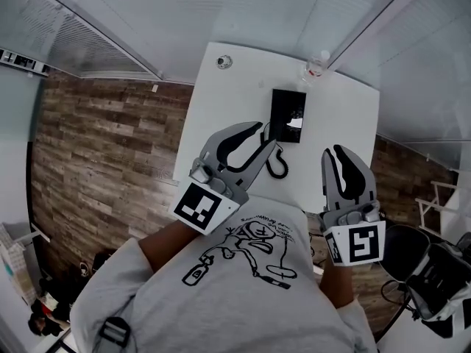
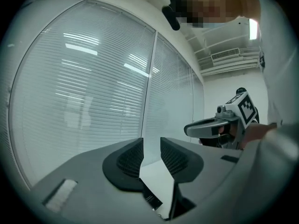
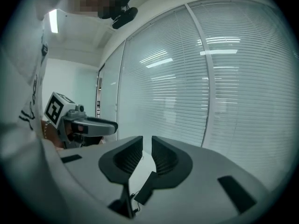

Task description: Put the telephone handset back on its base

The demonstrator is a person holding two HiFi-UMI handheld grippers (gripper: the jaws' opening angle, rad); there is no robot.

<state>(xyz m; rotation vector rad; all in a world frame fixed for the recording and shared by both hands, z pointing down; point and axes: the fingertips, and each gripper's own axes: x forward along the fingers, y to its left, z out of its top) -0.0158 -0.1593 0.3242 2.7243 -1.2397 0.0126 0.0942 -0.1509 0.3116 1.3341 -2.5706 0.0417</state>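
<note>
A small room is seen, closed in by glass walls hung with white slatted blinds (image 2: 88, 78), with a brown wood-plank floor (image 1: 103, 153) below. A white table (image 1: 221, 101) with rounded corners stands in the corner where the walls meet.

The flat, rectangular black telephone (image 1: 283, 105) lies on the table, towards its far side. A pale patch is seen on its top, and the handset cannot be made out apart from the base. A coiled black cord (image 1: 277, 166) is seen on the table on the near side of the telephone. A clear plastic bottle (image 1: 318, 63) is placed at the far edge, and a small round object (image 1: 224, 62) at the far left corner.

The left gripper (image 1: 266, 138) is held above the near part of the table, just on the near side of the telephone. Its jaws are parted by a narrow gap and nothing is gripped; through the gap only the table top and part of the telephone below are seen. The right gripper (image 1: 337, 153) is held at the near right edge of the table, well apart from the left one. Its jaws are likewise slightly parted and empty, with the telephone and cord seen below through the gap.

A grey T-shirt (image 1: 243, 285) with a black line drawing is worn by the person.
</note>
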